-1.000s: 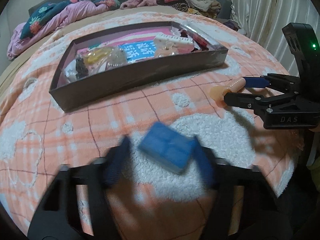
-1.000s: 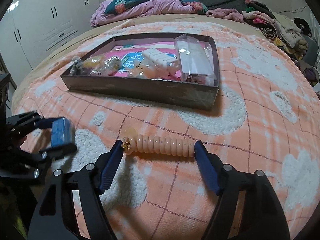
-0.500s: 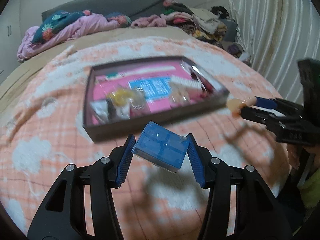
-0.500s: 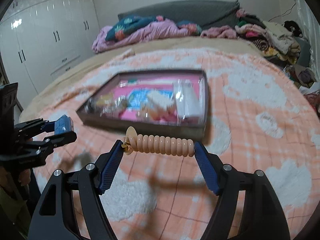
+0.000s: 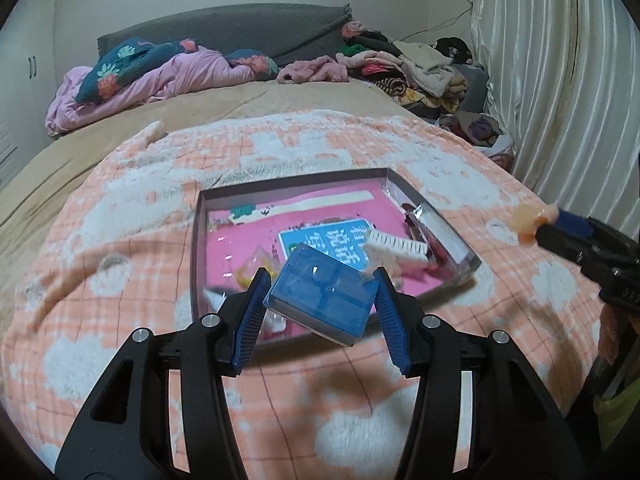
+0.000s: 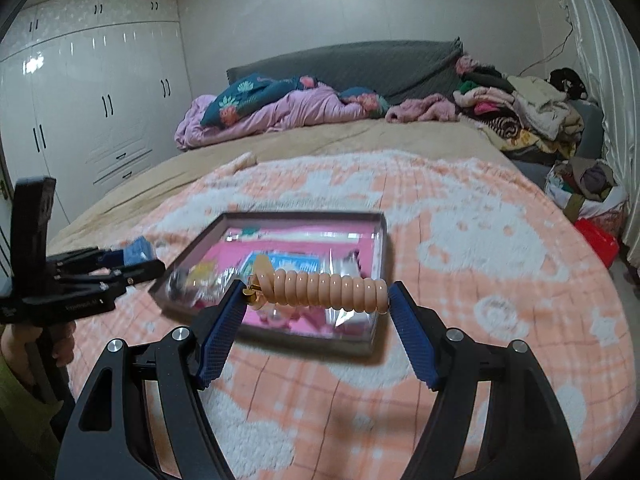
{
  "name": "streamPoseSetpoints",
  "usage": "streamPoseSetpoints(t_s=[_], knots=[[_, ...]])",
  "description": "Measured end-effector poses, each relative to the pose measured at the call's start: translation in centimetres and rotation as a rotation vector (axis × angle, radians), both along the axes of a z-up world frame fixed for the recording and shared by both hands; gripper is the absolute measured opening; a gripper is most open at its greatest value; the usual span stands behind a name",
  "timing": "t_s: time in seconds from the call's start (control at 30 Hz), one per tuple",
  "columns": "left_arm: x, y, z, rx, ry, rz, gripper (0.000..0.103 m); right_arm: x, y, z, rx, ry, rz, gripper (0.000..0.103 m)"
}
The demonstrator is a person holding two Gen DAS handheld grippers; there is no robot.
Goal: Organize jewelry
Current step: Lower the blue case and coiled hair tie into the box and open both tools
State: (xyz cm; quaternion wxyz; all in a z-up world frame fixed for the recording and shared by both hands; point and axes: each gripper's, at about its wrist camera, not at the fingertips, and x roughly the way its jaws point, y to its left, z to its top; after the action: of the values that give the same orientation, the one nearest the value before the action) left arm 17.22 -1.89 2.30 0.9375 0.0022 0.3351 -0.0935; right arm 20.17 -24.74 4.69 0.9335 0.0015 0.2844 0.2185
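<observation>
My left gripper is shut on a small blue plastic box and holds it tilted in the air above the near edge of a dark tray. My right gripper is shut on a peach spiral hair coil with a gold clasp, held lengthwise above the tray. The tray has a pink lining and holds a white comb-like piece, a clear case and small bagged items. Each gripper shows in the other's view: the left gripper and the right gripper.
The tray lies on an orange-and-white plaid blanket on a bed. Piled clothes and bedding lie at the far end. Curtains hang on the right, white wardrobes stand on the left.
Both grippers have risen off the blanket with their objects and moved toward the tray, which now lies lower and closer under them.
</observation>
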Motion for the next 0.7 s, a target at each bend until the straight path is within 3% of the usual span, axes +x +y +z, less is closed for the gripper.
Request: streamPoseSetpoints(t_s=[0.17,0.43,0.7], knots=[[1.2,-0.6,-0.4,0.002,0.011,-0.003,0.044,1.5,0.7,1.5,-0.019,-0.038,0.013,0.071],[2.6,-1.0,-1.7,0.011,0.043,-0.002,0.044,4.4,2.8,1.5,-0.033,-0.007,0.069,0.071],[3.8,-1.8,-3.1,0.023,0.071,-0.008,0.044,6.9,4.7,-1.0,-0.059,0.069,0.112,0.072]])
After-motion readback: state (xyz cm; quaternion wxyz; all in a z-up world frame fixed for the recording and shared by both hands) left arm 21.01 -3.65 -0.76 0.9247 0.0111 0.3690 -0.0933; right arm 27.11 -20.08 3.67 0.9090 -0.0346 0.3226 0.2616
